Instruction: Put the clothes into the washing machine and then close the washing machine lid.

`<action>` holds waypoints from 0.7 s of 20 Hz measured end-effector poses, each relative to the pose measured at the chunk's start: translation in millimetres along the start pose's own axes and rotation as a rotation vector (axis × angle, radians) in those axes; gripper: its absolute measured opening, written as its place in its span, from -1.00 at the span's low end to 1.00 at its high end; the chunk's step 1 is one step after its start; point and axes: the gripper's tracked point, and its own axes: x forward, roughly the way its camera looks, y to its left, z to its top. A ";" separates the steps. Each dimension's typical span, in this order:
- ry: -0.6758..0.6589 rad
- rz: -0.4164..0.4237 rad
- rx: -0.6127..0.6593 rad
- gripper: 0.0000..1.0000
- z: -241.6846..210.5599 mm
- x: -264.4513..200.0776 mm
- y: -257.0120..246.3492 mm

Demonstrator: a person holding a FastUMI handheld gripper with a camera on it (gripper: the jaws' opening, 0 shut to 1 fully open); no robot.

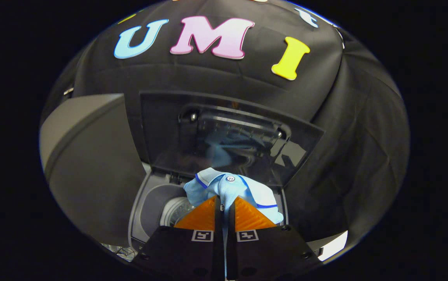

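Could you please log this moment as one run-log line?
tongs: shut on light blue shirt | shirt: above open washing machine drum | lid: raised | step: drop shirt in

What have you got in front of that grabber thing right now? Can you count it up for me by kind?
Clothes: 1, a light blue collared shirt with dark blue trim, pinched between the gripper fingers over the drum.
Washing machines: 1, a grey top-loading washing machine, its dark see-through lid raised.
Grippers: 1.
Total: 3.
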 end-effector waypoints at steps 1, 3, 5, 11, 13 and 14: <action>0.025 -0.001 -0.006 -0.86 -11.1 9.7 2.2; 0.063 -0.002 -0.008 -0.86 -27.3 27.4 4.4; 0.109 -0.001 -0.002 -0.86 -42.8 44.5 6.6; 0.220 -0.001 0.019 -0.86 -86.9 87.1 6.0; 0.260 0.006 0.030 -0.86 -105.2 98.2 8.8; 0.278 0.012 0.047 -0.86 -112.3 104.1 11.1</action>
